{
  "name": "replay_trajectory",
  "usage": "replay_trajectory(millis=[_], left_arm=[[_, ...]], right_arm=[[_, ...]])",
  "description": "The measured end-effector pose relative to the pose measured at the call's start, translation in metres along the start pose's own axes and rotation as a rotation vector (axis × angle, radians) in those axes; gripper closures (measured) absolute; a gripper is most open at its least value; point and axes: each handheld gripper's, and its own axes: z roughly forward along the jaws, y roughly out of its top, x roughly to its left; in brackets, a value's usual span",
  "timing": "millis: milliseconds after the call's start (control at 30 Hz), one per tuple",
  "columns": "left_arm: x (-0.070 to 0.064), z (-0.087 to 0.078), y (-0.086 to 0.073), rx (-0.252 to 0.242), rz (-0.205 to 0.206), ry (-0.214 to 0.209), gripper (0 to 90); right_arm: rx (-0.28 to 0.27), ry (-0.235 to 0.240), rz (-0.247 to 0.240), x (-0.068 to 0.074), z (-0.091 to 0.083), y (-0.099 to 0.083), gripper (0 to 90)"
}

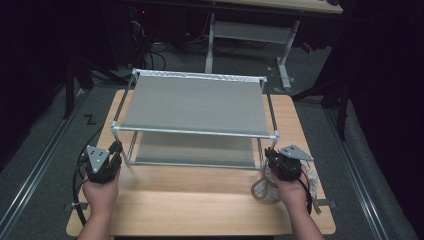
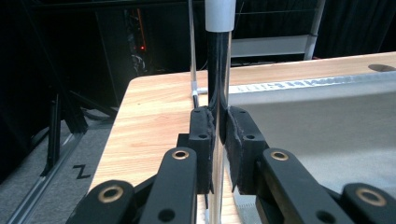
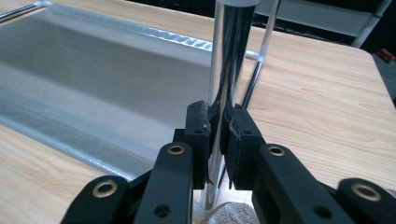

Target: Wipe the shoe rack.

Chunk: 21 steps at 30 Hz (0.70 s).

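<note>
A two-tier metal rack [image 1: 192, 105] with grey fabric shelves stands on the wooden table [image 1: 200, 200]. My left gripper [image 1: 116, 150] is at the rack's front left corner. In the left gripper view its jaws [image 2: 219, 126] are shut on the shiny upright post [image 2: 218, 70]. My right gripper [image 1: 270, 155] is at the front right corner. In the right gripper view it [image 3: 218, 123] is shut on the other front post [image 3: 229, 56], just above the lower shelf [image 3: 93, 79].
A coil of white rope [image 1: 265, 187] lies on the table under my right hand, beside the rack's front right foot. Another desk frame [image 1: 250, 30] stands on the floor behind the table. Bare wood stretches along the front edge.
</note>
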Motion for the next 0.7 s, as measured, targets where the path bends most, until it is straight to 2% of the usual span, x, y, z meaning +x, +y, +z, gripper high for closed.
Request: replay_trajectory(millis=[333, 700], left_arm=[[-0.011, -0.001, -0.001, -0.011, -0.002, -0.025, 80.8], [-0.01, -0.001, -0.001, -0.011, -0.006, -0.033, 80.8]], right_arm=[[0.008, -0.038, 0.021, -0.014, 0.007, 0.003, 80.0], [0.005, -0.045, 0.024, -0.014, 0.005, 0.002, 79.8]])
